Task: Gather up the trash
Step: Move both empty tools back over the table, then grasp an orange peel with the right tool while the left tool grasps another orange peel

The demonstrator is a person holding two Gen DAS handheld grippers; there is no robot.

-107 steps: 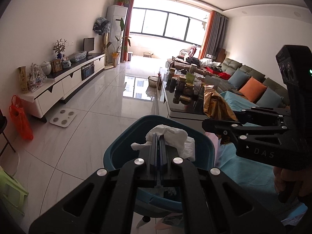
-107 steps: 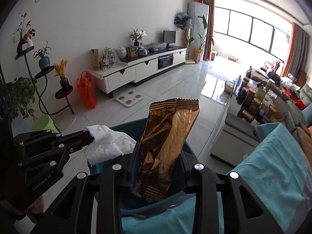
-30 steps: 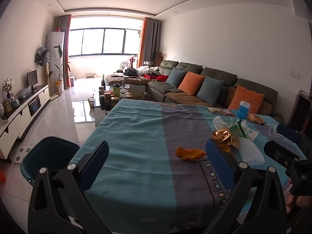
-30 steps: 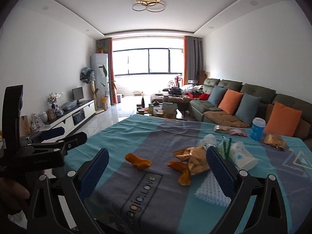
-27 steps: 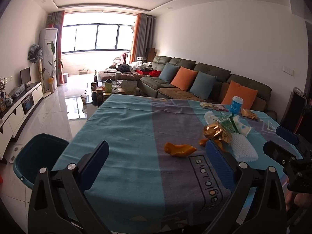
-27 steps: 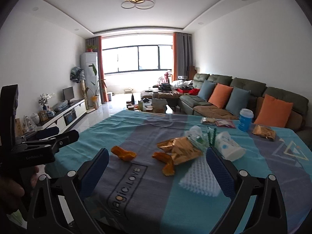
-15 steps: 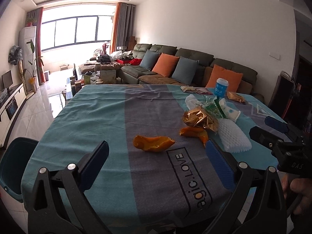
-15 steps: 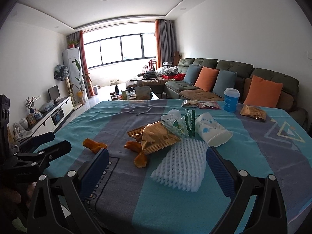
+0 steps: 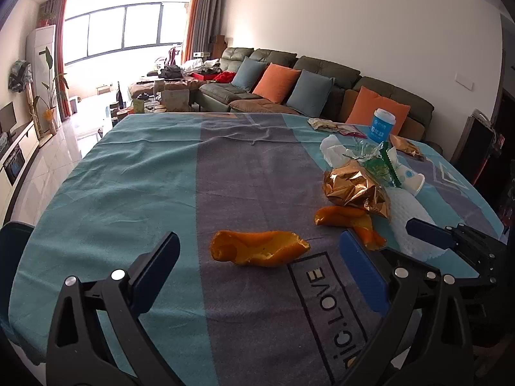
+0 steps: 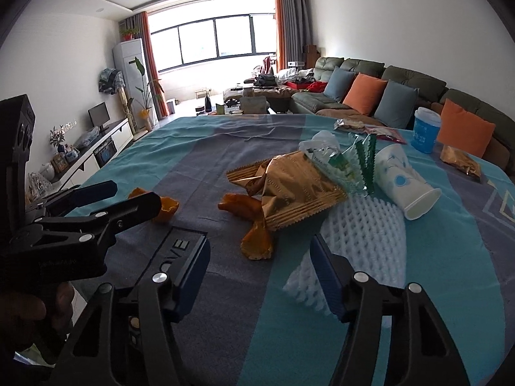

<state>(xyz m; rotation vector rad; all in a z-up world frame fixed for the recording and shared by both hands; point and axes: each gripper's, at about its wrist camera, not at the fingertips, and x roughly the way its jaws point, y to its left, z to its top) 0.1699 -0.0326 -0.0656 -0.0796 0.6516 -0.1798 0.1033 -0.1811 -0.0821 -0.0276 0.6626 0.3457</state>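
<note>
Left gripper (image 9: 257, 267) fingers spread wide and empty, lined up on the nearest orange peel (image 9: 257, 252) on the counter (image 9: 128, 193). Right gripper (image 10: 257, 267) fingers closing, nothing between them yet; second peel (image 10: 256, 241) just ahead, partly under the gold wrapper (image 10: 289, 189). Foam net (image 10: 363, 228) and paper cup (image 10: 405, 183) beside it. Peels look light, curled, semi-stiff: pinch across a raised edge. Wrapper probably crinkly and slick, so take a fold, not the flat face

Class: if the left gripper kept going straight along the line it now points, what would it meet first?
Most likely the orange peel lying alone on the tablecloth, just ahead of the left gripper, whose jaws stand open with nothing between them.
</note>
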